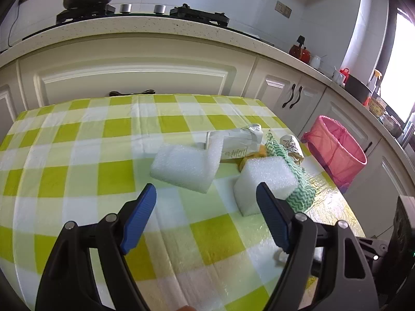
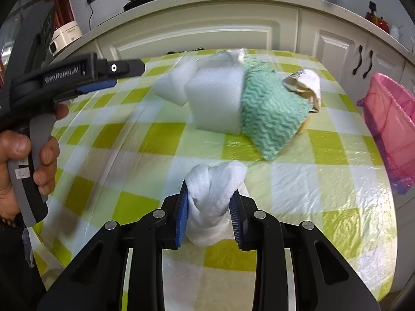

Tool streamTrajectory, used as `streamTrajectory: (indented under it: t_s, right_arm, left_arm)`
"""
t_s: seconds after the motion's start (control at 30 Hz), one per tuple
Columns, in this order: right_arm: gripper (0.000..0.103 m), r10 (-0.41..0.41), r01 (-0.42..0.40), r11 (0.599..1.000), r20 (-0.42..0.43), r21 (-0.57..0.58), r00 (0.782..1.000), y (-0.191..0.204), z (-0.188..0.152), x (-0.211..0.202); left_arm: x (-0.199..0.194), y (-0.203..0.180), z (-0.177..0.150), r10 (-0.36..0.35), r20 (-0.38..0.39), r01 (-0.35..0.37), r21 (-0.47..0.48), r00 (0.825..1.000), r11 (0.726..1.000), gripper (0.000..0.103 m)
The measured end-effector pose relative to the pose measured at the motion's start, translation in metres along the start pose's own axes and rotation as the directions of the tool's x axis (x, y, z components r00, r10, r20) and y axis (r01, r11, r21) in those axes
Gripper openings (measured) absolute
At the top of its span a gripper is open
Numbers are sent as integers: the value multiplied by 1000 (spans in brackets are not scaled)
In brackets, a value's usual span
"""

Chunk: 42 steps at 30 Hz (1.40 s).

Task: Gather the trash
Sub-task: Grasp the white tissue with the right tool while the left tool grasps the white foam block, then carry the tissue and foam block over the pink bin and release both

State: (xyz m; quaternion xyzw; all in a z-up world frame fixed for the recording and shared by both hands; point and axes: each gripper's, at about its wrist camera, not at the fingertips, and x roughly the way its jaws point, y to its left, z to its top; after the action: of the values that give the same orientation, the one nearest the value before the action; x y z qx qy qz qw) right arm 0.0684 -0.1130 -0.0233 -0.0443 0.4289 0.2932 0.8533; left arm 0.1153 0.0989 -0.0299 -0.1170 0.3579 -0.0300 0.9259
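My right gripper (image 2: 210, 202) is shut on a crumpled white tissue (image 2: 212, 194) above the table's near side. My left gripper (image 1: 207, 194) is open and empty, just short of two white foam blocks: a flat one (image 1: 184, 167) and a cube (image 1: 262, 181). The cube also shows in the right wrist view (image 2: 218, 98). A green wavy cloth (image 2: 269, 114) leans against the cube. A crumpled paper cup (image 2: 306, 85) lies behind the cloth. A white carton (image 1: 238, 140) lies behind the foam. The left gripper shows from the side in the right wrist view (image 2: 122, 75).
A pink-lined trash bin (image 1: 339, 153) stands on the floor beyond the table's right edge, also in the right wrist view (image 2: 391, 119). The table has a green and white checked cloth (image 1: 77, 155). Kitchen cabinets and a counter (image 1: 145, 28) with a stove run behind.
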Motion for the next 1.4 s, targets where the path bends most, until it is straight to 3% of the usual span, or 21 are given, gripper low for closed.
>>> streamTrajectory:
  t_s: [0.07, 0.3, 0.37, 0.53, 0.73, 1.0, 1.4]
  right_arm:
    - [29, -10, 10, 1000, 14, 22, 1000, -10, 4, -5]
    - [29, -60, 55, 996, 67, 73, 996, -41, 17, -24]
    - [29, -72, 64, 993, 75, 99, 995, -53, 20, -28]
    - [29, -110, 97, 985, 89, 141, 990, -76, 24, -31]
    - [29, -137, 118, 977, 97, 176, 986, -96, 29, -32]
    - [29, -140, 118, 974, 101, 193, 985, -105, 30, -31]
    - [29, -154, 122, 971, 148, 207, 977, -119, 41, -46]
  left_arm:
    - [10, -4, 4, 0, -8, 0, 14, 1000, 1000, 67]
    - [44, -11, 18, 2, -38, 0, 41, 999, 999, 55]
    - [53, -10, 22, 6, -47, -4, 40, 999, 999, 48]
    - [70, -13, 29, 7, -67, -3, 57, 998, 998, 43]
    - [79, -15, 28, 15, -89, -9, 69, 996, 998, 17]
    - [71, -9, 26, 27, -81, -22, 54, 996, 998, 15]
    - [26, -9, 43, 53, 9, -54, 45, 999, 998, 15]
